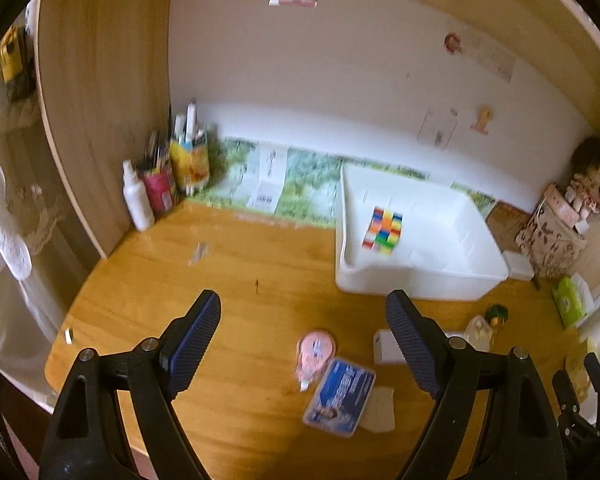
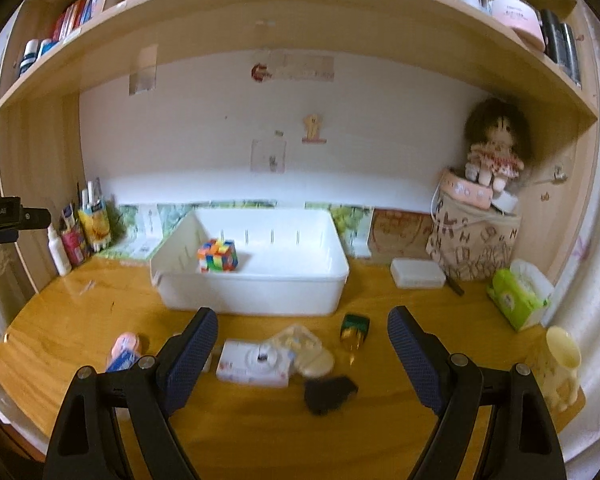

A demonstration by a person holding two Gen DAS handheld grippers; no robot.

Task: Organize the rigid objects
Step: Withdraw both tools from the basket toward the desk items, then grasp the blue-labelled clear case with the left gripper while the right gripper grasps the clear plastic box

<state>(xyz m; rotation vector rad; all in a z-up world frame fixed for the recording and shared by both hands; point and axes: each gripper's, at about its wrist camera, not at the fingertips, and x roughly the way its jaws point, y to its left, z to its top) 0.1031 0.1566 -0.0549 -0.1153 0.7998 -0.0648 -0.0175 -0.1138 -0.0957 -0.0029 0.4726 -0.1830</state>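
Note:
A white bin (image 1: 420,280) (image 2: 256,292) stands at the back of the wooden desk with a colourful puzzle cube (image 1: 384,226) (image 2: 217,256) inside it. My left gripper (image 1: 304,320) hangs open above a pink correction-tape dispenser (image 1: 314,354) and a blue card (image 1: 340,396). A white box (image 1: 386,346) lies just behind its right finger. My right gripper (image 2: 302,334) is open over a white box (image 2: 254,362), a clear plastic packet (image 2: 300,342), a small green-capped bottle (image 2: 355,330) and a black clump (image 2: 328,394). Nothing sits between either pair of fingers.
Pen cups and a white spray bottle (image 1: 138,196) fill the left back corner. A doll (image 2: 494,148) sits on a patterned bag (image 2: 472,244) at the right, with a white case (image 2: 418,274), a green tissue pack (image 2: 518,294) and a cream mug (image 2: 560,360) near it.

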